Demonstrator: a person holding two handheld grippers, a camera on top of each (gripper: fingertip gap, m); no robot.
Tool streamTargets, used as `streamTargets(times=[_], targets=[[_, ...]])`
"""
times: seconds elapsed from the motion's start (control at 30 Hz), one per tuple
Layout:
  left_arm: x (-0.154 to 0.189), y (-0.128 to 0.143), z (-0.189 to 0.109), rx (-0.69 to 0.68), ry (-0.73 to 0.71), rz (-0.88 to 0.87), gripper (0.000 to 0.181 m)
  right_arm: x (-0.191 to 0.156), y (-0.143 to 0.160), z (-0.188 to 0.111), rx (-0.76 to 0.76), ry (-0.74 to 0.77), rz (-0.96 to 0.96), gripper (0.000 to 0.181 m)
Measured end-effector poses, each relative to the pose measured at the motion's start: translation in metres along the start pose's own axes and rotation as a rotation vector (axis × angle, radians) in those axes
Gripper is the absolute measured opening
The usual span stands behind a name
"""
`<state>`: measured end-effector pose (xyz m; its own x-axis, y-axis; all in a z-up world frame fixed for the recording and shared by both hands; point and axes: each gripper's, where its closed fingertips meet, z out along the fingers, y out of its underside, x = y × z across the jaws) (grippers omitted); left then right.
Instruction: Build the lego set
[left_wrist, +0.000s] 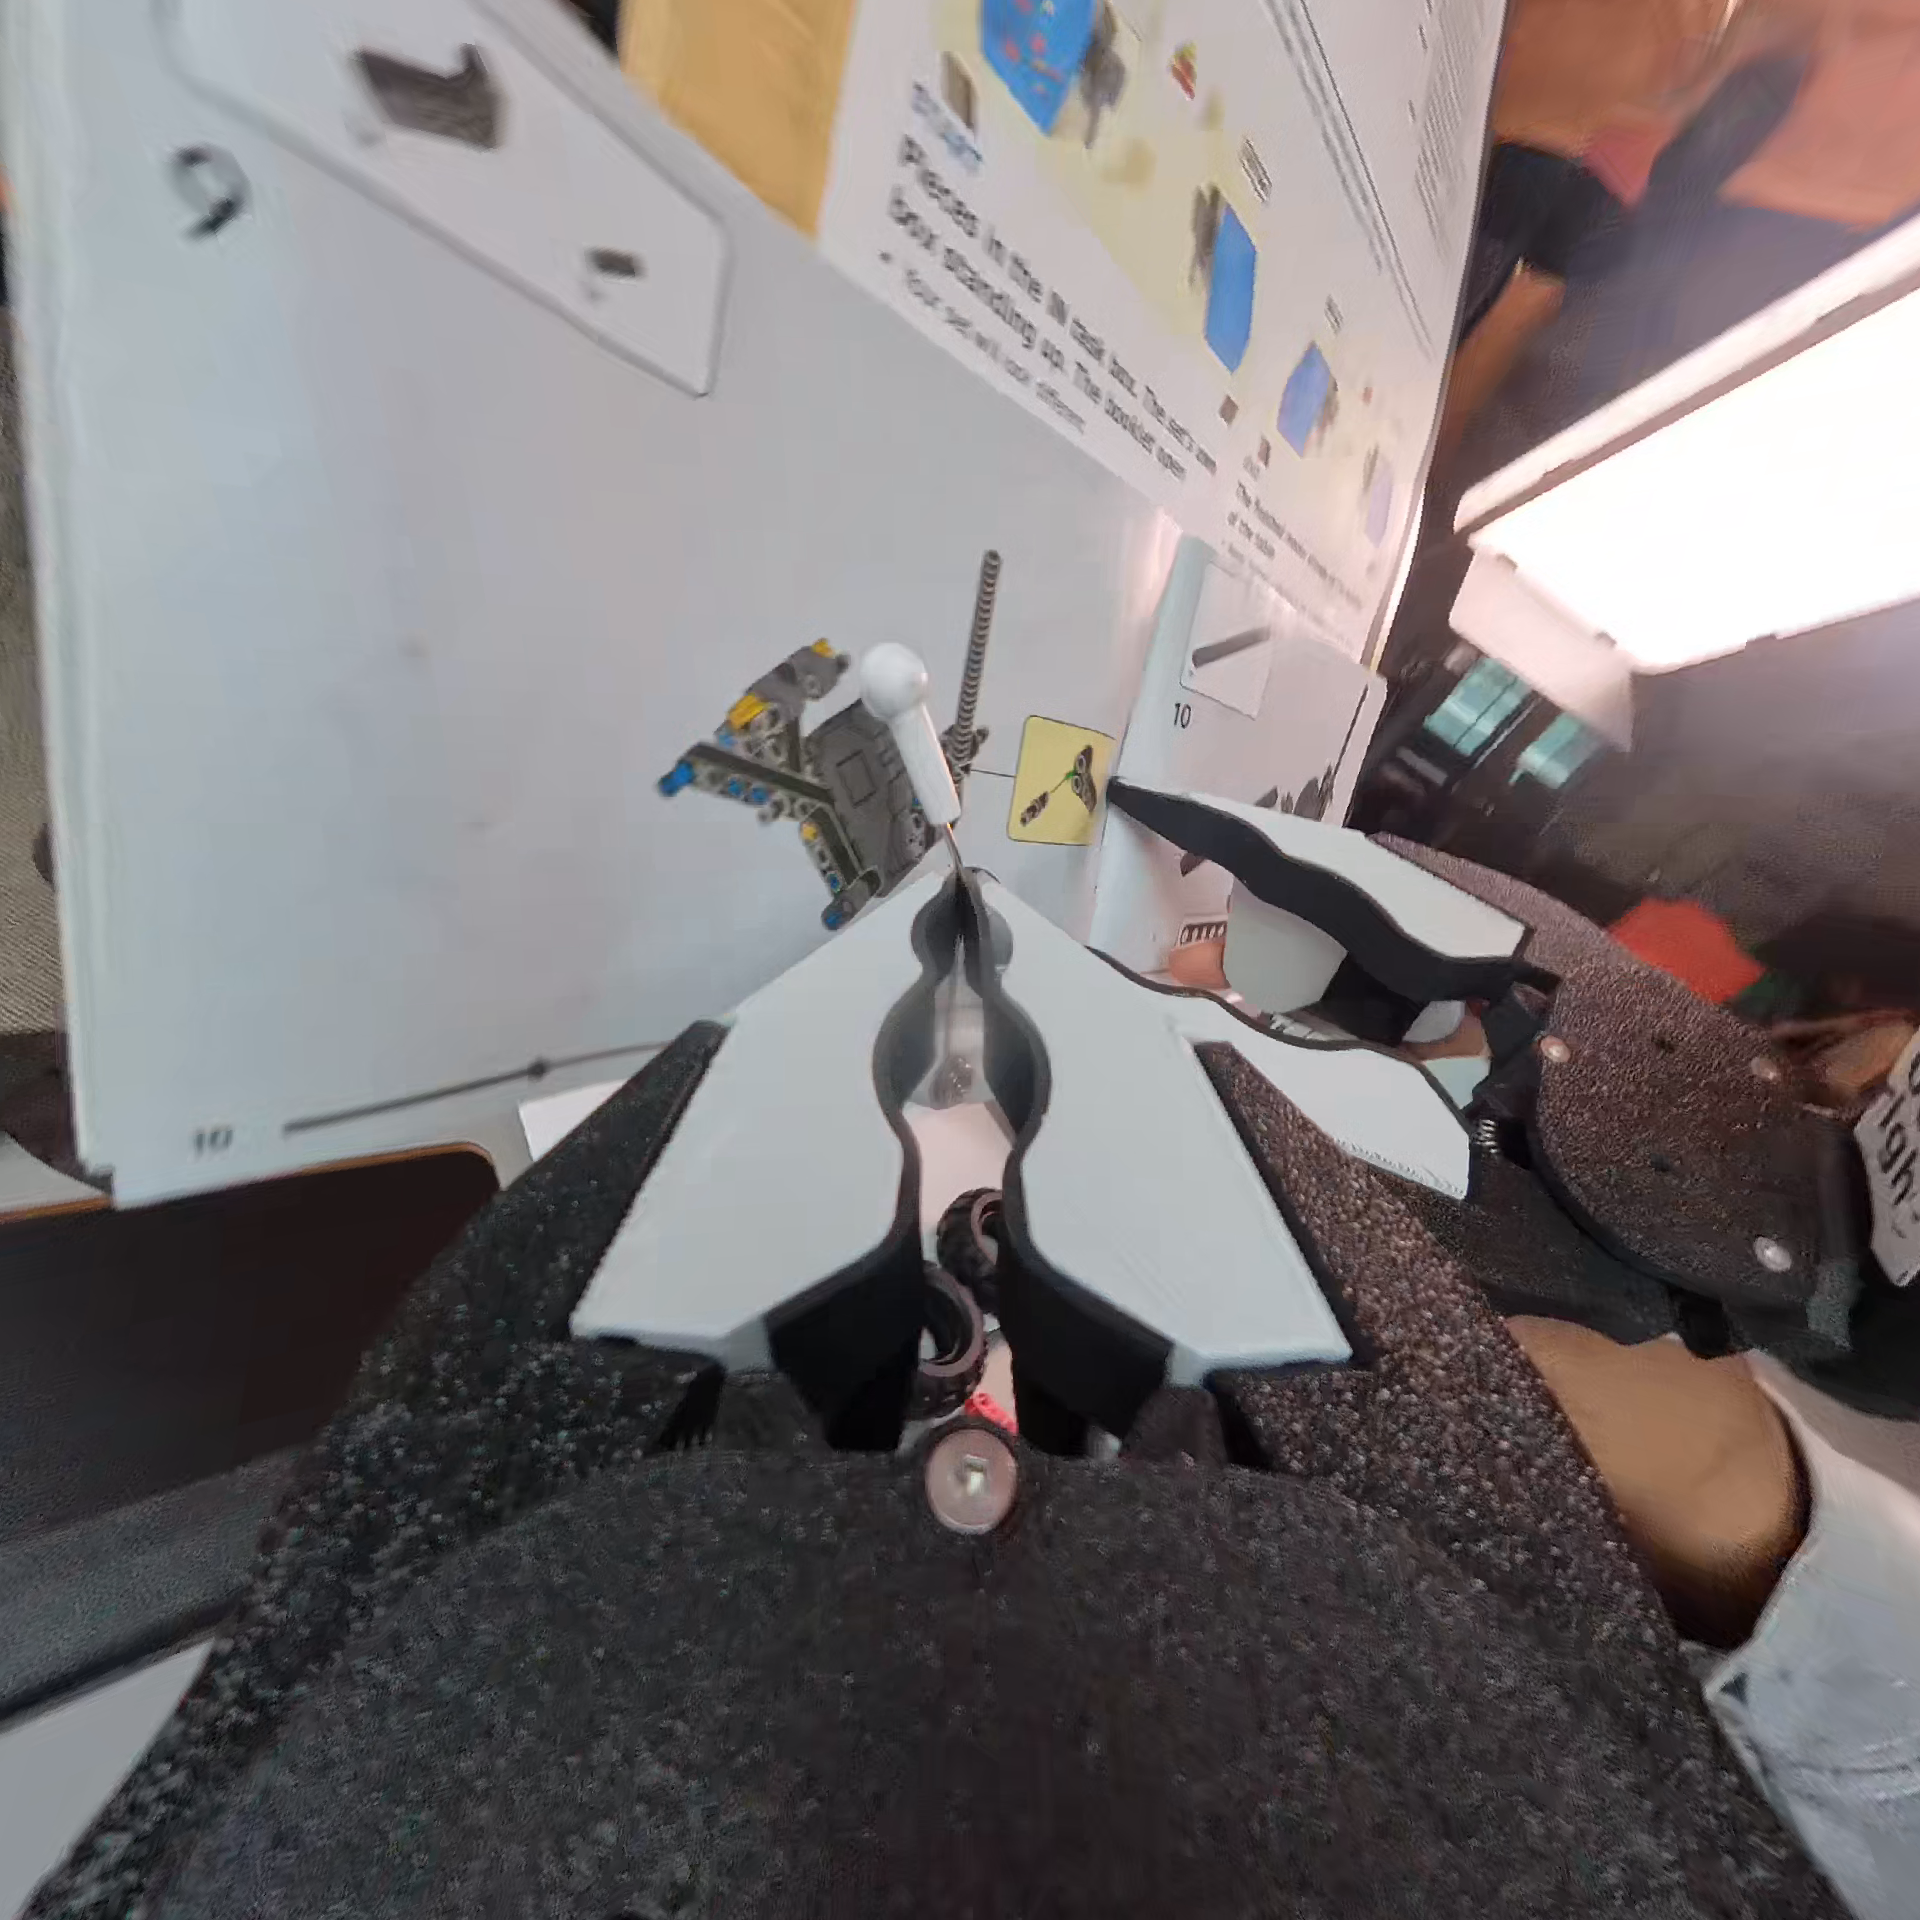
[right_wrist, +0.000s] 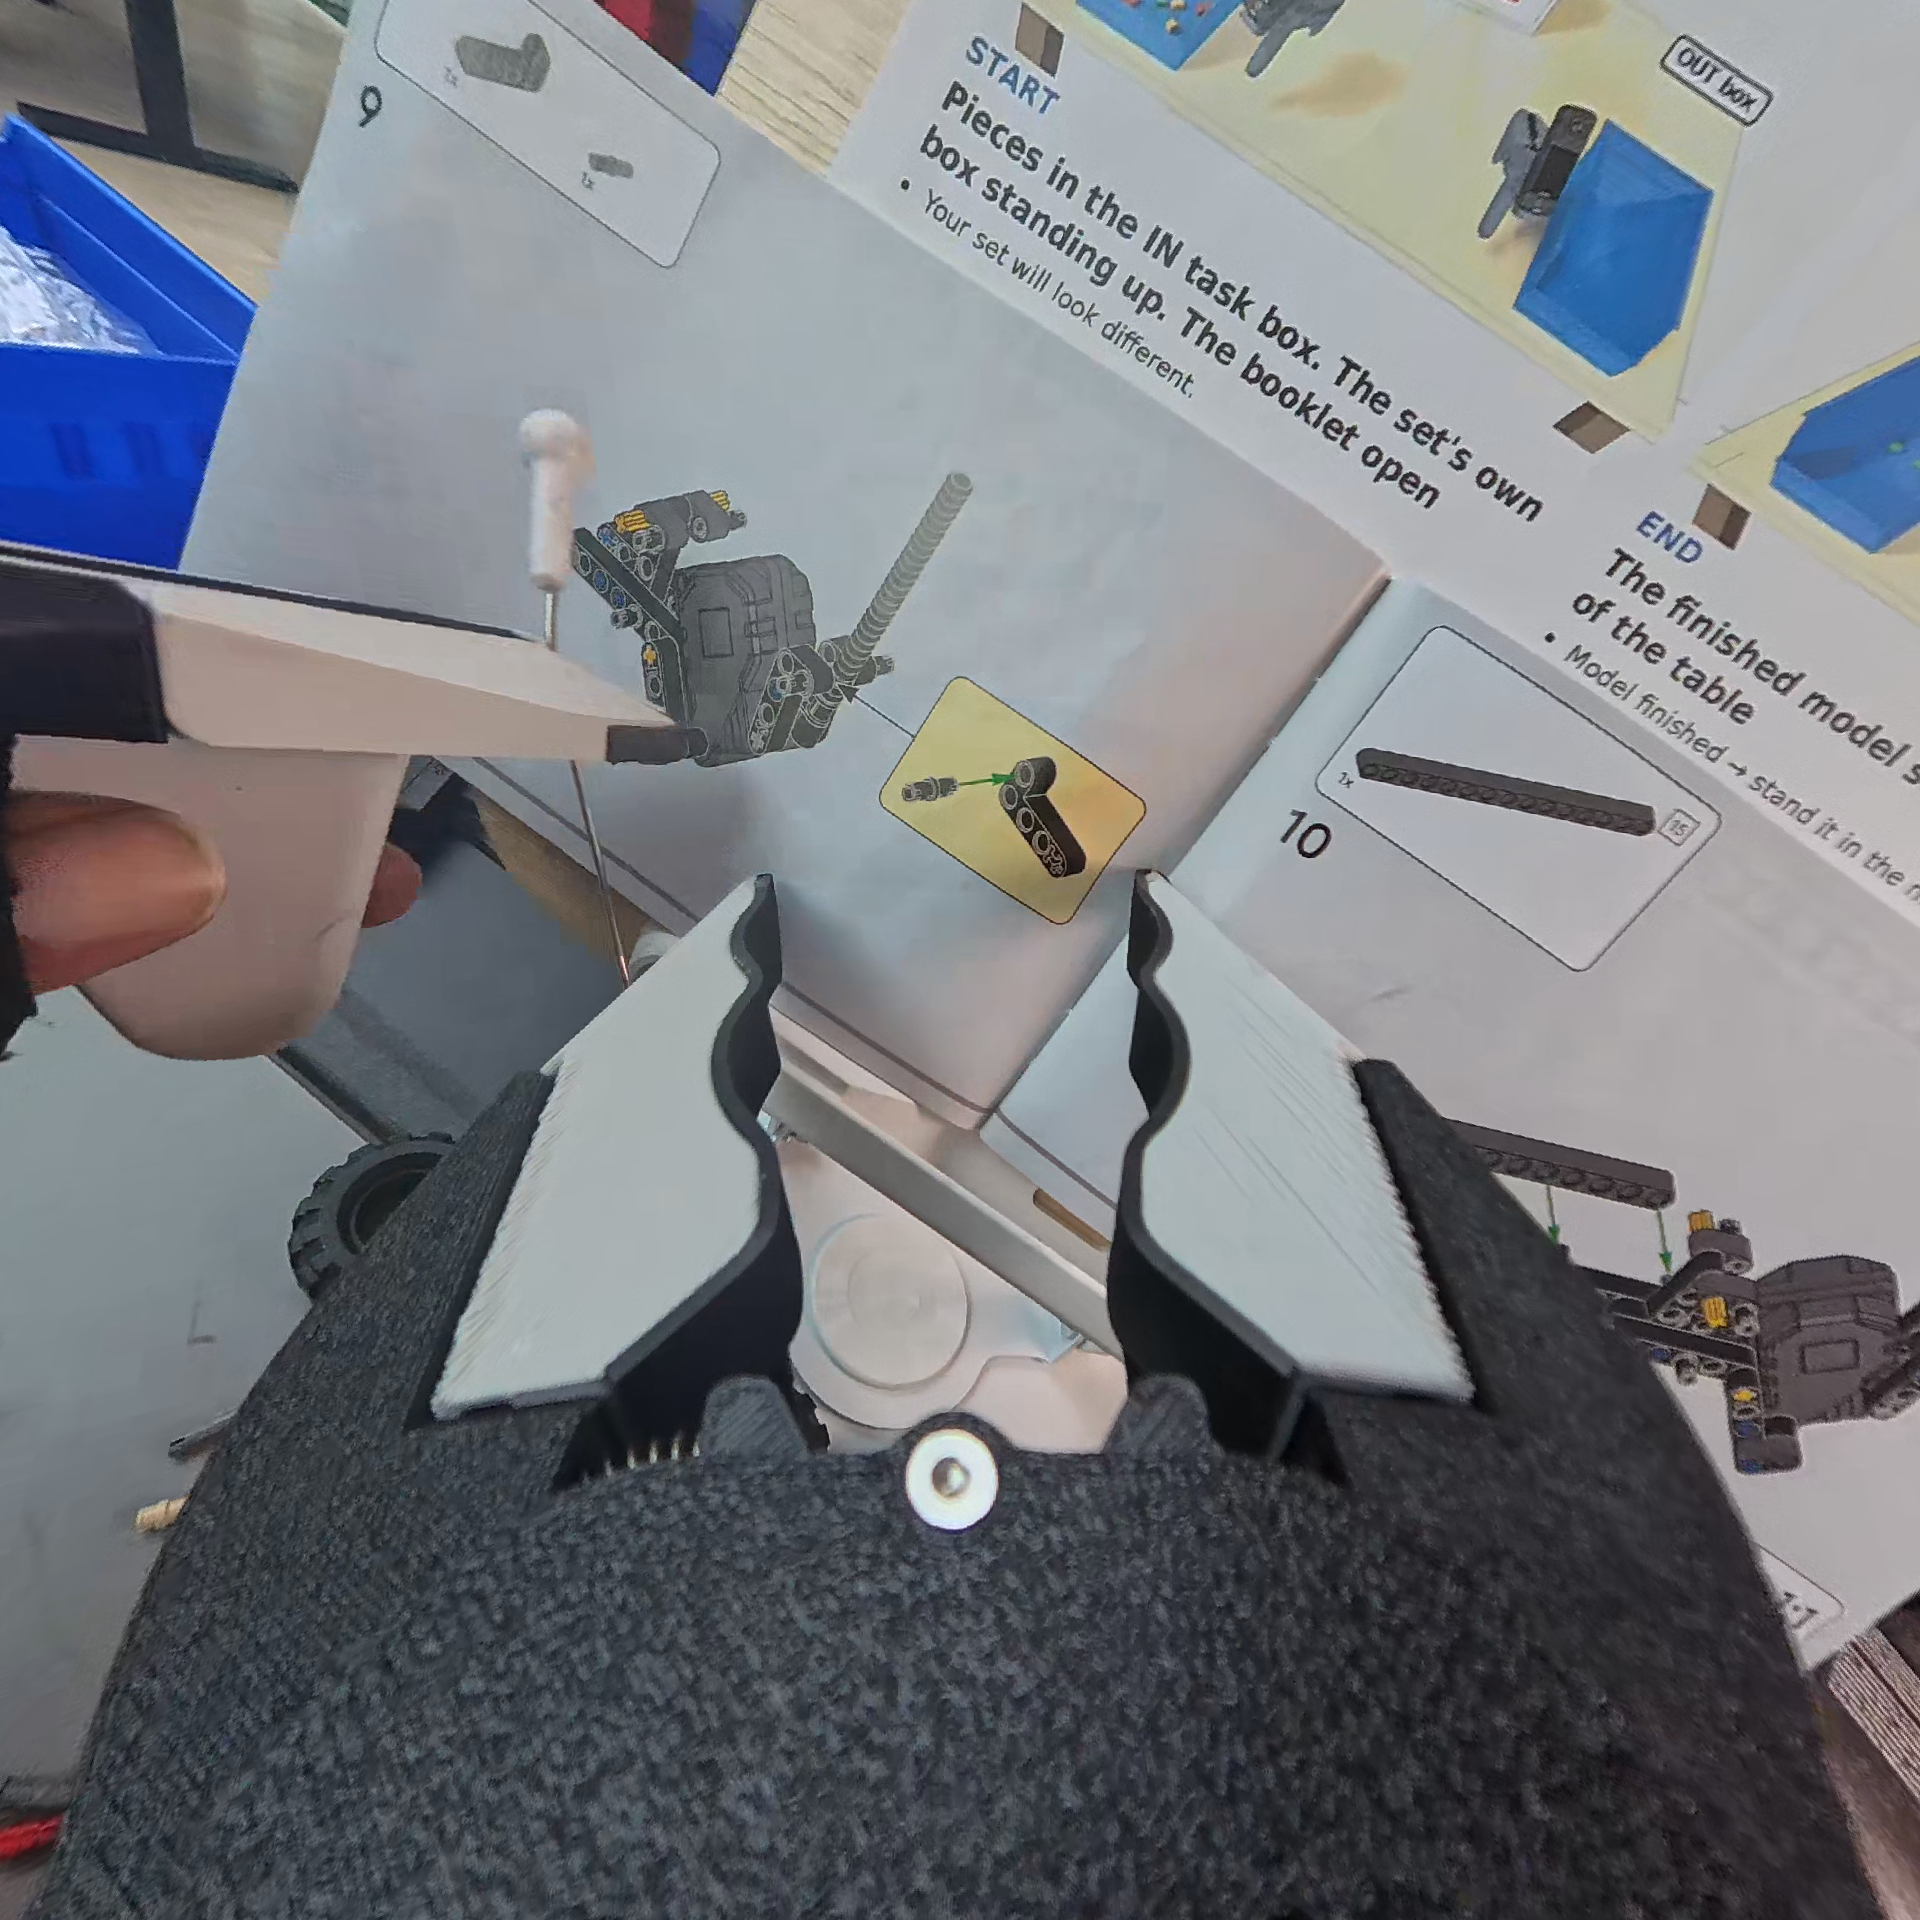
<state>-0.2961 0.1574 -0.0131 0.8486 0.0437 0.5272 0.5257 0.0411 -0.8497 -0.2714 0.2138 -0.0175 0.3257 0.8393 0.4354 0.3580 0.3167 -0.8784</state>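
My left gripper (left_wrist: 961, 899) is shut on a thin metal wire with a white knob (left_wrist: 902, 707) at its top, a page-holder arm in front of the open instruction booklet (left_wrist: 416, 623). The same gripper (right_wrist: 644, 732) and white knob (right_wrist: 551, 488) show at the left of the right wrist view, held by a hand. My right gripper (right_wrist: 951, 904) is open and empty, its jaws wide apart, aimed at the booklet's fold (right_wrist: 1039, 582) above the white stand base (right_wrist: 894, 1299). It also shows at the right of the left wrist view (left_wrist: 1299, 883).
A printed guide sheet (right_wrist: 1351, 260) stands behind the booklet. A blue bin (right_wrist: 94, 343) is at the far left. A black tyre (right_wrist: 353, 1216) lies on the table left of my right gripper; tyres (left_wrist: 966, 1247) and a red piece (left_wrist: 987, 1408) show under my left gripper.
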Motion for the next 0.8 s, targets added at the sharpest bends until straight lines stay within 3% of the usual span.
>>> streamTargets(times=[0.27, 0.43, 0.57, 0.63, 0.73, 0.8], targets=[[0.025, 0.015, 0.029, -0.248, 0.03, 0.535, 0.0, -0.001, 0.0, 0.001, 0.013, -0.033, -0.003, 0.07], [0.035, 0.04, 0.04, -0.431, 0.083, 0.935, 0.001, -0.001, 0.008, -0.005, 0.011, -0.044, -0.134, 0.063], [0.031, 0.045, 0.039, -0.554, 0.116, 0.934, 0.002, -0.011, 0.006, -0.012, 0.032, -0.127, -0.143, 0.073], [0.027, 0.053, 0.035, -0.639, 0.118, 0.934, 0.013, -0.006, 0.004, -0.023, 0.066, -0.123, -0.159, 0.076], [0.047, 0.043, 0.031, -0.532, 0.125, 0.931, 0.022, 0.011, 0.014, -0.052, 0.116, -0.074, -0.062, 0.068], [0.074, 0.041, 0.03, -0.445, 0.18, 0.9, 0.021, 0.03, 0.035, -0.069, 0.126, -0.011, 0.01, 0.065]])
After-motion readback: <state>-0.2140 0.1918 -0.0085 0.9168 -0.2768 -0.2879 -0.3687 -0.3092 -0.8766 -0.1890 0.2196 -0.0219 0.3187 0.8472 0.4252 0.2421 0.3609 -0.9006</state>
